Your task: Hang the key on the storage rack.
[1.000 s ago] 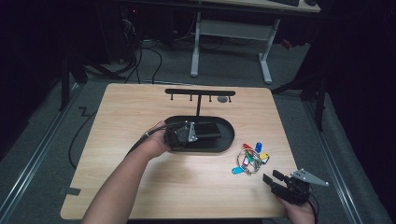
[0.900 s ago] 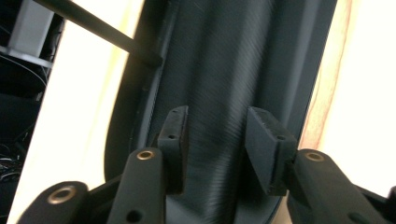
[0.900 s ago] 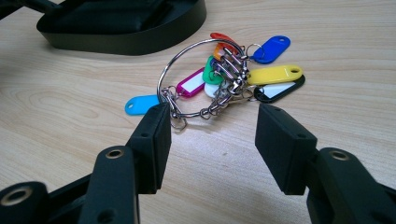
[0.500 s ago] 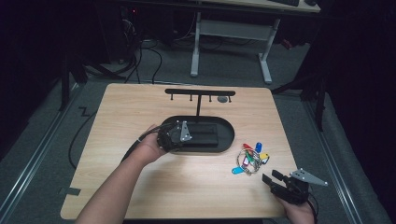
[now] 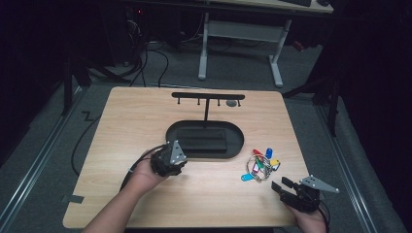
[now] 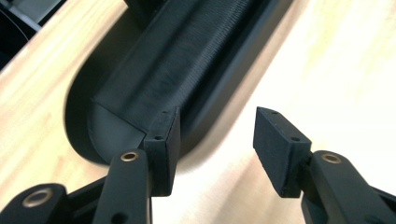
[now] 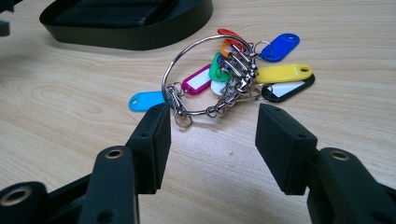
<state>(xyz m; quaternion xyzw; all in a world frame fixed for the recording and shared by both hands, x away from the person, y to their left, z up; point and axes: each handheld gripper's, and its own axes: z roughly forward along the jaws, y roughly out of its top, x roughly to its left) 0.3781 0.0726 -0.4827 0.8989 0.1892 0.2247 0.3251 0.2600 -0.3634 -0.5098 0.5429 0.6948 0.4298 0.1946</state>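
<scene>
The left gripper (image 5: 167, 160) has drawn back off the black oval tray (image 5: 233, 151) onto bare tabletop (image 5: 136, 121), fingers just opening and empty, while the right gripper (image 7: 210, 135) waits wide open, empty, near the steel ring of coloured key tags (image 7: 219, 74), likely picked next.

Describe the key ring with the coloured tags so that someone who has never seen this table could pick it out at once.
On the wooden table, look right of the black oval tray, toward the near edge. The key ring lies flat there, just ahead of the right gripper, whose jaws stand open. It is the one brightly coloured thing: a metal ring with blue, yellow, green, pink and orange tags.
</scene>
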